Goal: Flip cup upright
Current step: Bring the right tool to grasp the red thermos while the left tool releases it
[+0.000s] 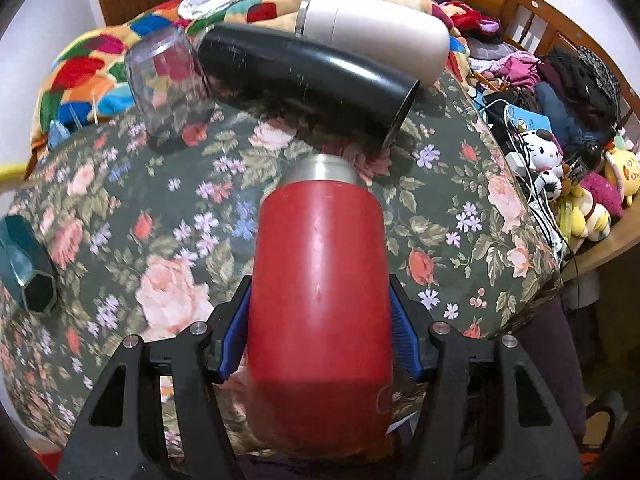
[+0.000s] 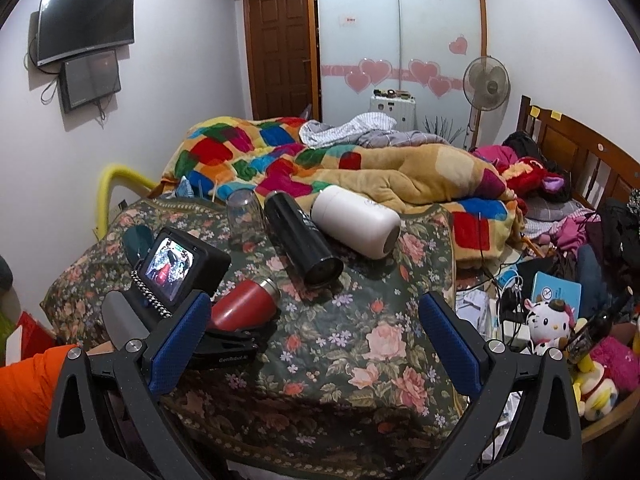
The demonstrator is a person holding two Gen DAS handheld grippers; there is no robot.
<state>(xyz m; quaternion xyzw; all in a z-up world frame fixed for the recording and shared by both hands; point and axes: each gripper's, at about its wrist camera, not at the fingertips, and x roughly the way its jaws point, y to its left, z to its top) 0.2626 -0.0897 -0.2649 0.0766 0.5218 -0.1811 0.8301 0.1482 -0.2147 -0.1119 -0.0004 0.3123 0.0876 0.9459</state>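
Near the bed's front edge, the left tongs (image 1: 320, 340) are clamping the red cup (image 1: 320, 292) lying sideways; the right tongs (image 2: 316, 336) are hovering wide open, empty.

Left gripper (image 1: 320, 332) clamped on red cup (image 1: 320, 288), blue pads (image 1: 402, 336) pressing both sides of the body. Cup lies along the fingers, steel neck (image 1: 320, 168) pointing away from camera, over the floral cover (image 1: 180, 240). Beyond the neck, black tumbler (image 1: 304, 76) on its side, open mouth toward the right. Cream tumbler (image 1: 372, 32) also on its side, just behind the black one, touching or nearly so. Clear glass (image 1: 164, 80) stands inverted left of the black tumbler. Teal hexagonal cup (image 1: 28, 268) on its side at far left edge. Patchwork blanket (image 1: 92, 68) behind. Plush toys (image 1: 544, 152) and cables at right.
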